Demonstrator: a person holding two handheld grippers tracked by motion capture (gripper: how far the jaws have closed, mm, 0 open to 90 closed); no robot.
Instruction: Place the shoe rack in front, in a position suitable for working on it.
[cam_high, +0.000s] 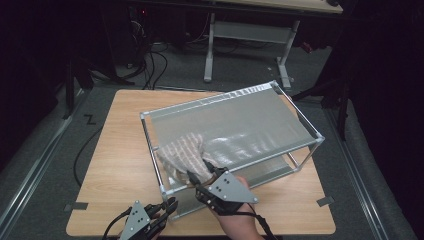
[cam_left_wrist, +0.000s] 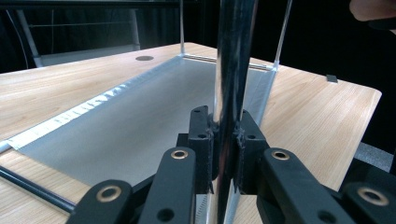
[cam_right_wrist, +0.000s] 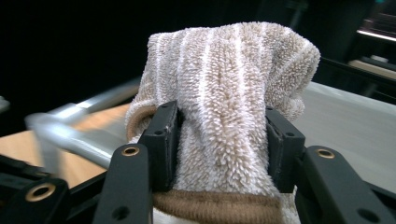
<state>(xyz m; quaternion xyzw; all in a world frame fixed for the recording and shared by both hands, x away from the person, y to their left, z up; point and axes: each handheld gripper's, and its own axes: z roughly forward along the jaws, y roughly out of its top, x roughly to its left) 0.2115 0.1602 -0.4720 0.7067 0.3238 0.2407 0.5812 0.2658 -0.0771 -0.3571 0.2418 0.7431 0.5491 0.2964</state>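
A beige striped towel lies bunched on the near left corner of the rack's grey top shelf. My right gripper is shut on the towel, a thick fold of it pressed between the two black pads. My left gripper is at the table's front edge, shut on the rack's shiny near-left upright post. In the left gripper view my left gripper has both jaws tight against that post, with the grey lower shelf stretching away behind it.
The metal-framed rack takes up the right half of the wooden table. A person's hand holds the right gripper. Tape marks sit at the table's front corners. Another desk's white legs and cables stand on the floor behind.
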